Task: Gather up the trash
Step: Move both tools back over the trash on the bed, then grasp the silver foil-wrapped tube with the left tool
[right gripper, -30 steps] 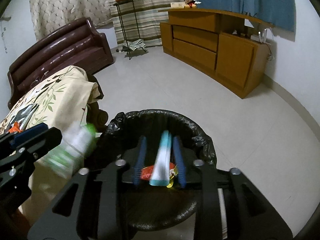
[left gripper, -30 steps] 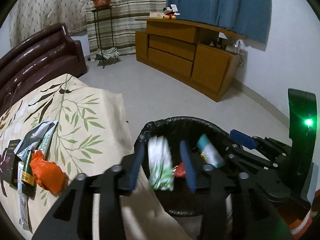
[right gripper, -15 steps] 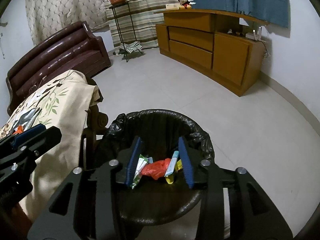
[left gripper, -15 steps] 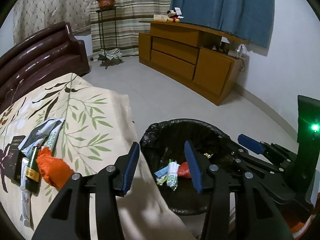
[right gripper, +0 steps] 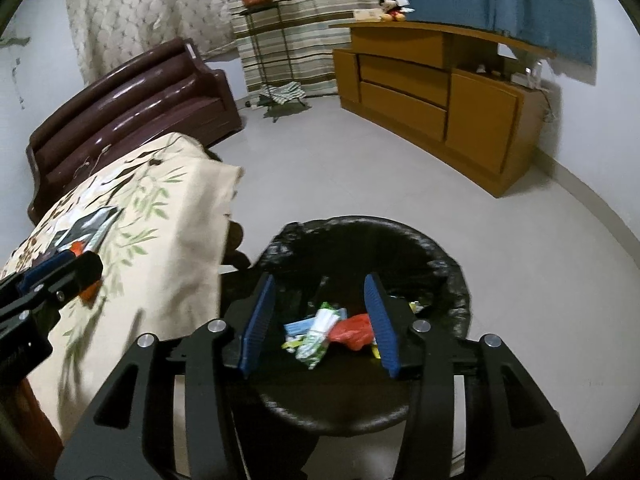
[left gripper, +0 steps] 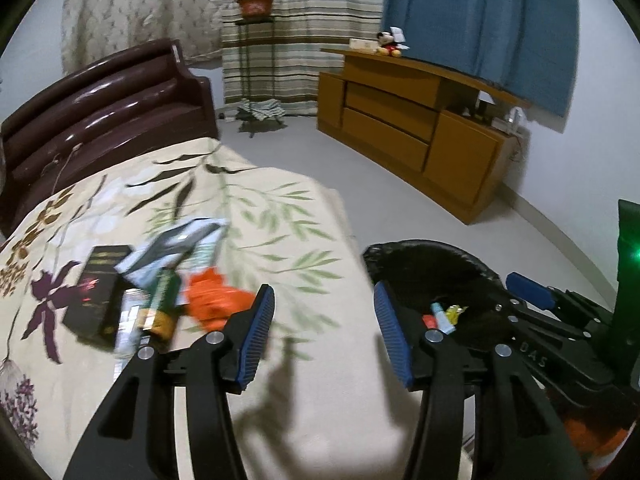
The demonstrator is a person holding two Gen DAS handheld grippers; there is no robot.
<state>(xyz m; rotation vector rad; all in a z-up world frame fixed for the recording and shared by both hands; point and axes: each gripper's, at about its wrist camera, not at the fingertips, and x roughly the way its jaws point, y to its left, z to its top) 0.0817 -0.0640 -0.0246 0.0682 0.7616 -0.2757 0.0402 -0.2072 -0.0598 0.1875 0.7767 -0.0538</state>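
My left gripper [left gripper: 322, 332] is open and empty above the floral cloth [left gripper: 248, 220], right of a trash pile: an orange wrapper [left gripper: 214, 300], a green bottle [left gripper: 162, 300], a black box [left gripper: 98, 292] and a silver packet [left gripper: 176, 240]. My right gripper [right gripper: 318, 322] is open and empty over the black-lined bin [right gripper: 452, 280]. Inside the bin lie a green-white wrapper [right gripper: 320, 332], a red wrapper [right gripper: 354, 330] and a blue tube [right gripper: 300, 326]. The bin also shows in the left wrist view [left gripper: 436, 256].
A dark brown sofa [left gripper: 100, 116] stands behind the cloth-covered table. A wooden cabinet [left gripper: 412, 128] lines the far wall, with a plant stand [left gripper: 256, 64] beside it. Grey floor [right gripper: 360, 168] lies between them and the bin.
Both grippers opened and dropped their trash into the bin. My left gripper has swung left from over the bin to over the cloth. My right gripper stays over the bin.
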